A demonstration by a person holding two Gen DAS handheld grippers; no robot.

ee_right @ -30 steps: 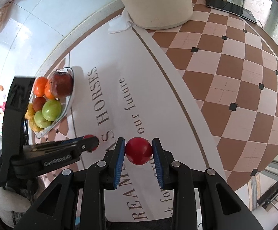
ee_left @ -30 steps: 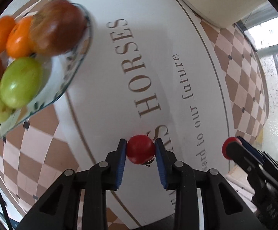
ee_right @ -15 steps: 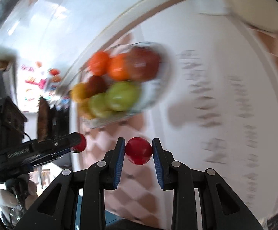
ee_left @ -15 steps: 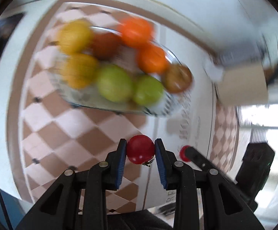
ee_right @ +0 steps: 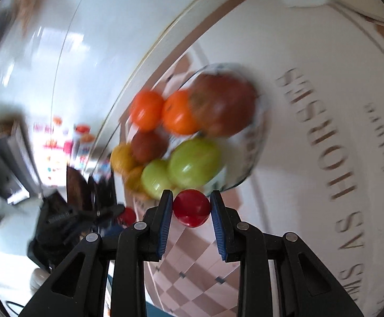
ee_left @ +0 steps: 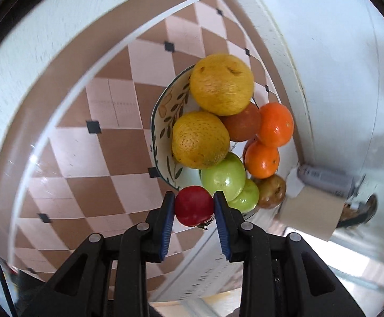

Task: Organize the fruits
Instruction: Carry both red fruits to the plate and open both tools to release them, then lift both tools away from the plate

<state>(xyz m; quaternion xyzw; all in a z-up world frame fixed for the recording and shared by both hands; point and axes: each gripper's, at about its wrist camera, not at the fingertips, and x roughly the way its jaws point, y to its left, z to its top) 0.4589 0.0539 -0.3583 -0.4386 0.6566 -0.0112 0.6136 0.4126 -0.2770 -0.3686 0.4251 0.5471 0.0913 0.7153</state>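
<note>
My left gripper (ee_left: pixel 194 204) is shut on a small red tomato (ee_left: pixel 194 206), held just in front of the near rim of a patterned fruit bowl (ee_left: pixel 163 111). The bowl holds two yellow lemons (ee_left: pixel 222 87), oranges (ee_left: pixel 275 124), green fruits (ee_left: pixel 222 175) and a brown one. My right gripper (ee_right: pixel 191 207) is shut on a second red tomato (ee_right: pixel 191 207), close to the same bowl (ee_right: pixel 258 142) from its other side. The left gripper (ee_right: pixel 124 214) shows low at the left of the right wrist view, with its tomato at the tip.
The bowl stands on a tabletop with brown and pink checks (ee_left: pixel 112 142) and a white band with lettering (ee_right: pixel 319 137). A cardboard box (ee_left: pixel 311 211) with a grey object on it sits to the right of the bowl. Blurred clutter lies beyond the table's left edge (ee_right: pixel 59 142).
Both grippers swung toward the bowl, each still holding its tomato. The left view rolled, so the bowl moved from upper left to the centre. In the right view the bowl grew larger.
</note>
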